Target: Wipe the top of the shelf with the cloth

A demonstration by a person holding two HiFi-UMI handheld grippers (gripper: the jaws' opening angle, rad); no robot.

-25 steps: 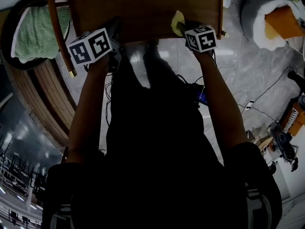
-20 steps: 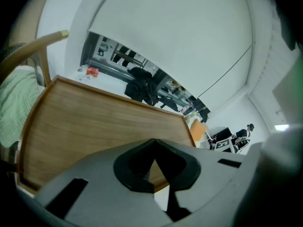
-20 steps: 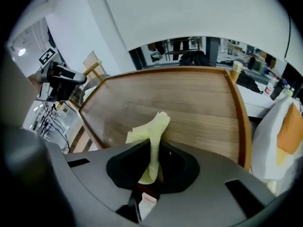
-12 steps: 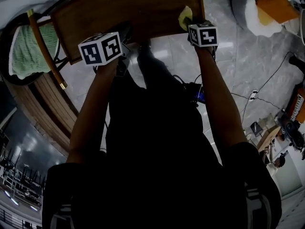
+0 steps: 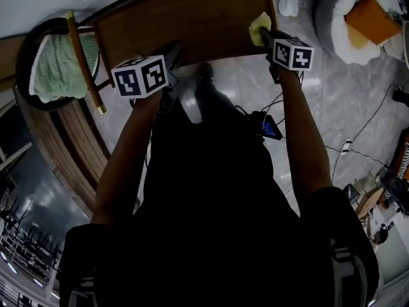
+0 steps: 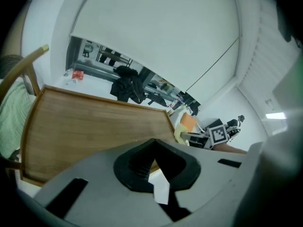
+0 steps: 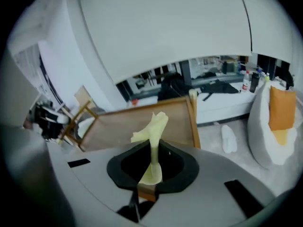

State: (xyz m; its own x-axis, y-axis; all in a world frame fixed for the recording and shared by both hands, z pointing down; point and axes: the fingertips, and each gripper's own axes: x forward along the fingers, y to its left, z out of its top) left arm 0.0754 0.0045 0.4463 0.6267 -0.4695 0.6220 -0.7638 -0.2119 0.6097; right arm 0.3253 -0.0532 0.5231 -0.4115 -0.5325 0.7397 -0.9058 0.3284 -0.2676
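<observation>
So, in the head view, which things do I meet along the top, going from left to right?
Green knitted blanket → left gripper → yellow cloth → white beanbag.

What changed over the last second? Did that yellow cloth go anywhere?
The right gripper carried the yellow cloth rightward along the near edge of the shelf top, almost to its right corner. It stays clamped on the cloth. The left gripper stayed shut and empty by the near edge. Nothing was picked up or let go.
</observation>
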